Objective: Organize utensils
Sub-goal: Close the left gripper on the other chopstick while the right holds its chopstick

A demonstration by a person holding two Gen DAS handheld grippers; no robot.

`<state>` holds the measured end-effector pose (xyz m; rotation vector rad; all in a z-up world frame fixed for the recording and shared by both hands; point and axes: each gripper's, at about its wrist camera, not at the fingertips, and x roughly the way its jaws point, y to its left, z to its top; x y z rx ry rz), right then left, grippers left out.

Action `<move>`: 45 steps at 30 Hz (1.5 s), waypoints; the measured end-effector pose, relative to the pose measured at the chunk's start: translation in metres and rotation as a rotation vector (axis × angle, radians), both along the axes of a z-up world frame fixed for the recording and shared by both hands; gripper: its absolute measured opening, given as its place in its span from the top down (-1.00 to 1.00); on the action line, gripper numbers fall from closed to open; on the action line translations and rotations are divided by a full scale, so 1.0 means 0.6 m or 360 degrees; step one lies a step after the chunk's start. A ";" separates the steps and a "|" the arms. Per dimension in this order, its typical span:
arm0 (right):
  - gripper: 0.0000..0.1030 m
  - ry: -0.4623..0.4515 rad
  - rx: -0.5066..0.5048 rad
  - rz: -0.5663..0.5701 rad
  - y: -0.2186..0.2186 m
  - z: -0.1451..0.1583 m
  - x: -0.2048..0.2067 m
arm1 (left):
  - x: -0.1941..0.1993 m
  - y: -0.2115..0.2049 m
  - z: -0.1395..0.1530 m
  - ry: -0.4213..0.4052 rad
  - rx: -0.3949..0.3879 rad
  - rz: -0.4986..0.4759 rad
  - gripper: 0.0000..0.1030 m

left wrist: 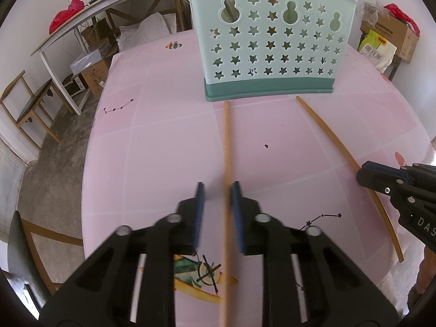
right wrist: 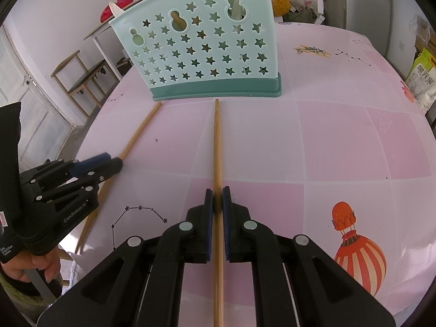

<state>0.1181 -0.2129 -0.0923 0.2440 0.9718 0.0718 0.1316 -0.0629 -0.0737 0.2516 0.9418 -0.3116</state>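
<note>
At the bottom center of each view, 2 grippers, left (left wrist: 218, 188) narrowly astride and right (right wrist: 217, 193) clamping, take 2 chopsticks (left wrist: 226, 141) (right wrist: 217, 141); next likely lifting into the holder (left wrist: 269, 46).

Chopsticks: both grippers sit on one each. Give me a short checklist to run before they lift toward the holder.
1. Right gripper shut on right chopstick: ok.
2. Left gripper clamped on left chopstick: not ok, a gap shows beside the stick.
3. Chopstick tips touching the holder base or just short of it: cannot tell.
4. Holder upright on the table: ok.
5. Free room inside holder: cannot tell; sticks already show above its rim.
</note>
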 end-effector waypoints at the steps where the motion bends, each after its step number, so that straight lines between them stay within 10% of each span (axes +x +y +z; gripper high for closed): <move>1: 0.86 0.0000 0.0000 0.0000 0.000 0.000 0.000 | -0.002 0.002 0.000 0.0010 -0.0017 -0.0002 0.91; 16: 0.86 0.0000 0.0027 -0.0009 -0.007 -0.003 -0.002 | -0.032 0.087 -0.013 0.0457 -0.0676 0.0234 0.90; 21: 0.86 0.0001 0.0032 -0.0010 -0.010 -0.004 -0.002 | -0.036 0.069 -0.007 0.0393 -0.0584 0.0201 0.59; 33: 0.86 0.0009 0.0002 0.0015 -0.007 -0.001 -0.003 | -0.005 0.003 -0.005 0.0060 -0.0101 0.0023 0.79; 45: 0.69 0.0039 -0.0057 0.0058 -0.001 0.007 0.013 | 0.002 0.009 0.000 0.0048 -0.0085 0.0039 0.88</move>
